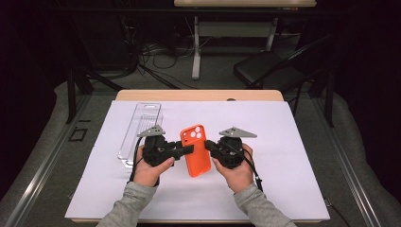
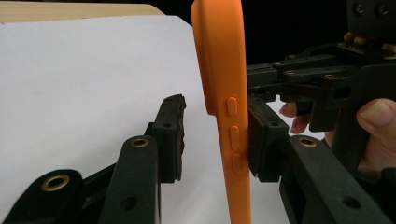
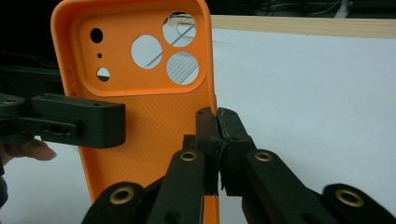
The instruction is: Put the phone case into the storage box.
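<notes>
You hold an orange phone case up between your two grippers, over the middle of the white sheet that covers the table.

Your right gripper has its jaws pressed together on the case's side wall; in the right gripper view they pinch the rim just below the camera cut-outs, and the lower end of the case is cut off behind the jaw arms.

Your left gripper has its jaws spread. In the left gripper view the case stands edge-on between them, button bumps facing the camera. One jaw touches or nearly touches the case's far face, and you cannot tell which; the other stands apart, with white sheet showing in the gap. The case's top and bottom run out of that picture.

From the high view your hands cover most of both gripper bodies, and the jaw tips blur into the case, so the grip cannot be read there.

A clear tray lies on the sheet behind your left hand, its near end hidden by that gripper. Whether it holds anything is hard to make out. Your right hand sits level with the left.
</notes>
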The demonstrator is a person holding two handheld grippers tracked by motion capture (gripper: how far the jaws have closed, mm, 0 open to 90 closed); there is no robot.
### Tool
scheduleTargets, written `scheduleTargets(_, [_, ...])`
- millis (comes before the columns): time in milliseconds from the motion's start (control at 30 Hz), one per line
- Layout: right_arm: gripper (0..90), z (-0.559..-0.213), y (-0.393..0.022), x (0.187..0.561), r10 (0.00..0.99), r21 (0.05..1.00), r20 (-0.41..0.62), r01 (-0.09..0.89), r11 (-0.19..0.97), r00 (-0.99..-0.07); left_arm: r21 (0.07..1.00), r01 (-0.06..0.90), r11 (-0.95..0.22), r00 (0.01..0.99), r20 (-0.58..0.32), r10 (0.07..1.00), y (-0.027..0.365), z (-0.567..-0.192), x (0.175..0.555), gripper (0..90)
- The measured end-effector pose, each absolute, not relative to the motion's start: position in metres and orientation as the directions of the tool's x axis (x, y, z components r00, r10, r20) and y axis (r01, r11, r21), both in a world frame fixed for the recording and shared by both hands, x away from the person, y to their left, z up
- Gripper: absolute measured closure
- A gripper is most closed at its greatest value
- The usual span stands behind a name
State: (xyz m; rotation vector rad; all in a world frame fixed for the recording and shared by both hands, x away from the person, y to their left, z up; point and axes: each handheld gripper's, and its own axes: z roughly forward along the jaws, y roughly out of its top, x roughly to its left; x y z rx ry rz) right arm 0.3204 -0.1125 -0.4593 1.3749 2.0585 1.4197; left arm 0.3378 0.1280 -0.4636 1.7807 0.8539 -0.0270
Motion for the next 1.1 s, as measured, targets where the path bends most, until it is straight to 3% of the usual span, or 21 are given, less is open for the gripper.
scheduleTargets(333, [87.8, -0.4591, -0.1137, 0.3207, 0.822, 0.840, 0.267, 0.540, 0.058, -0.503, 0.786, 0.604, -0.130, 0.715, -0.463, 0.523, 0.1267, -0.4671, 0.3385, 62.7])
scheduleTargets(767, [87.5, -0.4609, -0.1121, 0.3206, 0.820, 0.838, 0.264, 0.542, 0.065, -0.507, 0.786, 0.609, -0.107, 0.711, -0.481, 0.512, 0.1268, -0.4678, 0.3356, 76.9])
scheduleTargets(1100, [87.6, -0.4631, -0.1112, 0.3210, 0.817, 0.833, 0.269, 0.549, 0.068, -0.511, 0.774, 0.627, -0.092, 0.703, -0.512, 0.493, 0.1287, -0.4682, 0.3360, 79.4])
